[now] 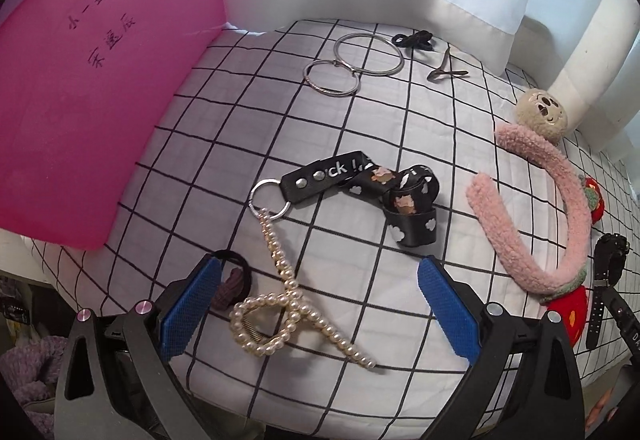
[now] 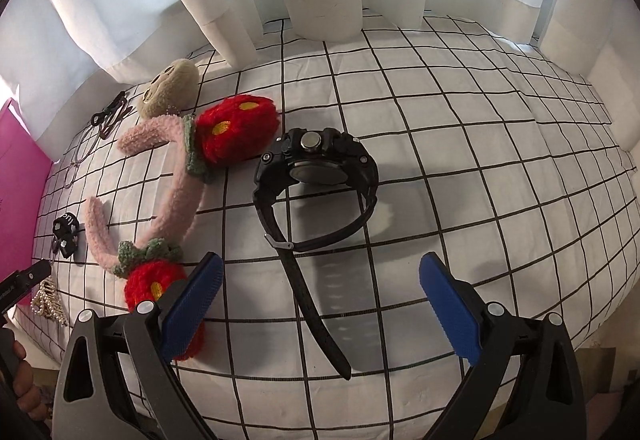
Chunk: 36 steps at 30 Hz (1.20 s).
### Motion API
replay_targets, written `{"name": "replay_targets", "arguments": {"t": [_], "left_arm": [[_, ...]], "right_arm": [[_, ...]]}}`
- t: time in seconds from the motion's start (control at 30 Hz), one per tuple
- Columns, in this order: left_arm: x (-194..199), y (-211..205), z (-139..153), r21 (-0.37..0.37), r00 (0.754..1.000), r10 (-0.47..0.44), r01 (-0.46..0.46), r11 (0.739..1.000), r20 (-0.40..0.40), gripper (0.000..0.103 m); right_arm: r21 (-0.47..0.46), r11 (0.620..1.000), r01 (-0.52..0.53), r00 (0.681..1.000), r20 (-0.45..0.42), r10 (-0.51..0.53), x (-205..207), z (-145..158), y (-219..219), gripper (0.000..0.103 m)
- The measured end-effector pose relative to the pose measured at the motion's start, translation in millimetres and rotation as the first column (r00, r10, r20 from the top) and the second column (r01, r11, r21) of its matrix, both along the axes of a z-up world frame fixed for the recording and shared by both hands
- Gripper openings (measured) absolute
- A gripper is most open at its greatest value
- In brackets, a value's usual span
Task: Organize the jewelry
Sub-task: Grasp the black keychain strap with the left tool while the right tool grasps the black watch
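Pearl hair clip [image 1: 288, 304] lies lower centre between the spread left gripper [image 1: 320, 308]. The right gripper [image 2: 320, 308] gapes empty too; black watch [image 2: 316, 175] sits mid-frame.

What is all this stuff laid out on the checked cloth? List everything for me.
Pearl-beaded hair claw: one, cream, nearest the left gripper.
Black hair tie with a purple knot: one, beside the left gripper's finger.
Black printed strap on a metal key ring: one, mid-cloth.
Silver metal hoops: two, touching, far side.
Small black bow: one, far edge.
Bent metal hairpin: one, beside the bow.
Fluffy pink headband with red strawberries: one, between the grippers.
Beige plush face: one, by the curtain.
Black wristwatch: one, ahead of the right gripper.
Pink plastic board: one, left side.
Left gripper: open.
Right gripper: open.
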<state>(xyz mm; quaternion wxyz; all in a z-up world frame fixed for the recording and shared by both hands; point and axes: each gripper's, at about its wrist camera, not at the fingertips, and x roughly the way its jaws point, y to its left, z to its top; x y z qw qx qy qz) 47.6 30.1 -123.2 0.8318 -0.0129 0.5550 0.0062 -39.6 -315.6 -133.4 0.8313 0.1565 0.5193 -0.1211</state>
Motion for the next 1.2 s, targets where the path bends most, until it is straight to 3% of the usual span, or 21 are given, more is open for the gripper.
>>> {"name": "replay_targets", "arguments": {"t": [0.7,1.03,1.1,1.17,1.2], "left_arm": [[40,-45,-30,0.059,0.997,-0.072,0.072,0.996,-0.002,0.097],[40,-44,-37,0.017,0.997,-0.058,0.057,0.998,0.058,0.097],[38,-44,-37,0.013,0.996,-0.058,0.057,0.998,0.065,0.094],[32,-43,-34,0.013,0.995,-0.057,0.056,0.998,0.082,0.083],[30,-42,-33,0.013,0.994,-0.061,0.06,0.998,0.091,0.079]], "right_arm": [[-0.058,0.998,0.026,0.999,-0.019,-0.027,32,-29,-17,0.094],[-0.132,0.991,-0.008,1.0,0.013,0.009,34,-36,-8,0.094],[-0.132,0.991,-0.017,1.0,0.016,0.02,32,-36,-4,0.093],[-0.129,0.991,-0.029,0.999,0.019,0.031,32,-35,-2,0.091],[-0.132,0.991,-0.034,0.999,0.022,0.037,31,-34,-1,0.086]]}}
